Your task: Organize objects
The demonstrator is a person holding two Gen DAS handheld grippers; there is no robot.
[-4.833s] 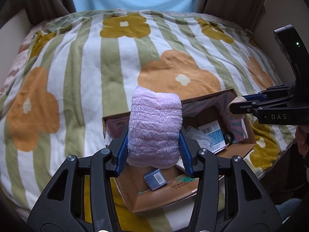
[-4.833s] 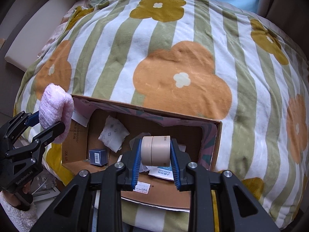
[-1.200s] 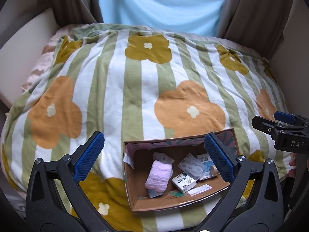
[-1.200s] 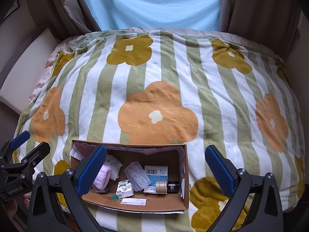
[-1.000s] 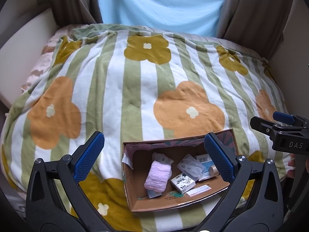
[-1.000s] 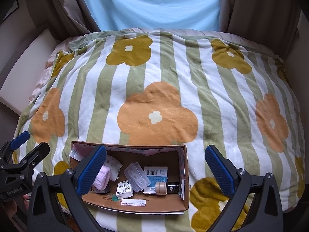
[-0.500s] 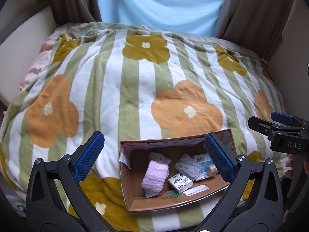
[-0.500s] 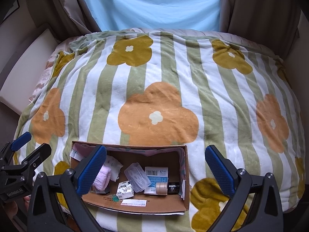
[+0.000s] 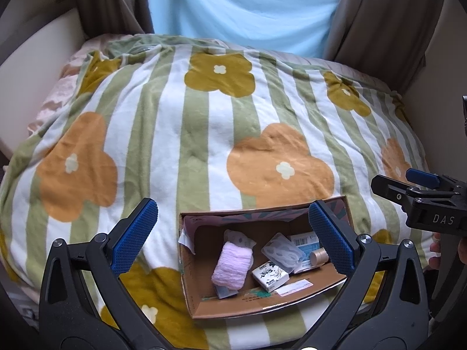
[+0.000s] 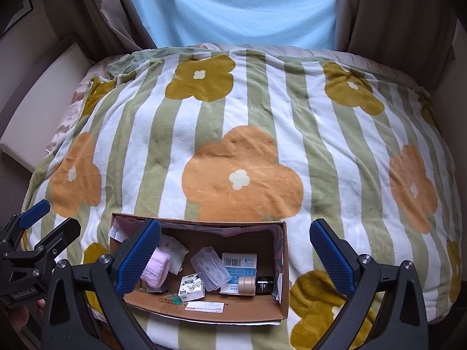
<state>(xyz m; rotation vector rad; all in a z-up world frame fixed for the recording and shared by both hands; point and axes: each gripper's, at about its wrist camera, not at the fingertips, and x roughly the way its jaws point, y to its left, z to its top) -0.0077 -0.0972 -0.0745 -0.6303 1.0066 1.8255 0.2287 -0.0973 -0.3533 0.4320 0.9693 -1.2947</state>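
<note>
An open cardboard box lies on the near edge of the bed. Inside lie a pink fluffy roll, a clear plastic case, a small black-and-white packet, a blue-and-white pack and a tan tape roll. My left gripper is wide open and empty, held above the box. My right gripper is wide open and empty above the box; it also shows at the right edge of the left wrist view.
A striped blanket with orange and mustard flowers covers the whole bed. A light blue curtain and brown drapes hang behind. A white panel lies along the bed's left side. A beige wall stands at the right.
Both grippers have let go of the pink roll and the tape roll, which now lie in the box, and have drawn back and up, wide open. In the last second they barely moved.
</note>
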